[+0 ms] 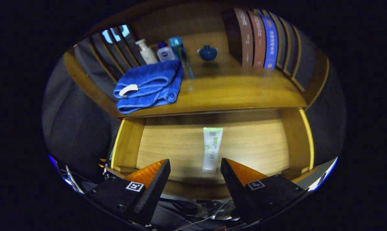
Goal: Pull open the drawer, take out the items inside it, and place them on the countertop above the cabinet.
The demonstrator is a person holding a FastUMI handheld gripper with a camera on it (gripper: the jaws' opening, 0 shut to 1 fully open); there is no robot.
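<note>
towel: one blue folded towel sits at the far left of the countertop, its near corner hanging a bit over the front edge, with a white tag showing.
bottles: three I can count, all in a little cluster right behind the towel. There's one white pump bottle, one small white bottle with a dark cap, and one tall clear-blue bottle leaning next to them.
pot: one small blue lidded pot, further back near the middle of the countertop, on its own.
books: a row standing upright on the right side. I make out two brownish spines, one blue, and some darker ones I can't really count.
drawer: one, pulled open below the countertop, so I'm looking down into it.
tube: just one item in there, a white tube with green print, lying flat on the drawer floor about mid-drawer, lengthwise toward me.
my gripper: fingers spread wide, gripping nothing. The tube's near end sits between the tips, and I can't tell if they're touching it.
</note>
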